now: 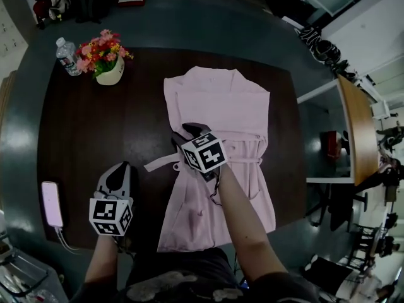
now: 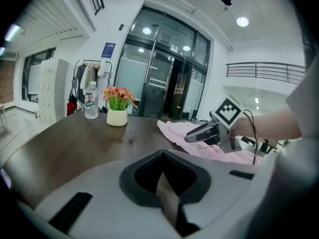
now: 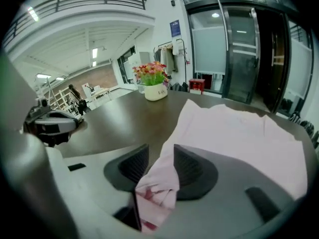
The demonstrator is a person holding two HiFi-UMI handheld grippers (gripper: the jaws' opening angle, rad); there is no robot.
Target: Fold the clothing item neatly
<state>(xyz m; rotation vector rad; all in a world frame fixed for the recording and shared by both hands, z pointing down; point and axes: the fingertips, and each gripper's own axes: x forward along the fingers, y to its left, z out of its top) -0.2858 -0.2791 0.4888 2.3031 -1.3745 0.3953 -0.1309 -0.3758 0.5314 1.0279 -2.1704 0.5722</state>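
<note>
A pale pink garment [image 1: 221, 106] lies spread lengthwise on the dark table [image 1: 95, 125], collar at the far end, with a thin belt [image 1: 161, 163] trailing off its left edge. My right gripper [image 1: 189, 132] sits over the garment's left middle. In the right gripper view its jaws [image 3: 160, 158] stand apart, and a bunched fold of pink cloth [image 3: 159, 183] lies loosely between them. My left gripper [image 1: 120, 172] is shut and holds nothing, resting over bare table left of the garment. The left gripper view shows its closed jaws [image 2: 162, 156], with the right gripper [image 2: 202, 132] and the garment [image 2: 174, 131] beyond them.
A white pot of flowers [image 1: 104, 55] and a water bottle [image 1: 66, 55] stand at the table's far left corner. A pink phone [image 1: 52, 204] on a cable lies near the left front edge. Chairs and a wooden desk [image 1: 353, 125] stand to the right.
</note>
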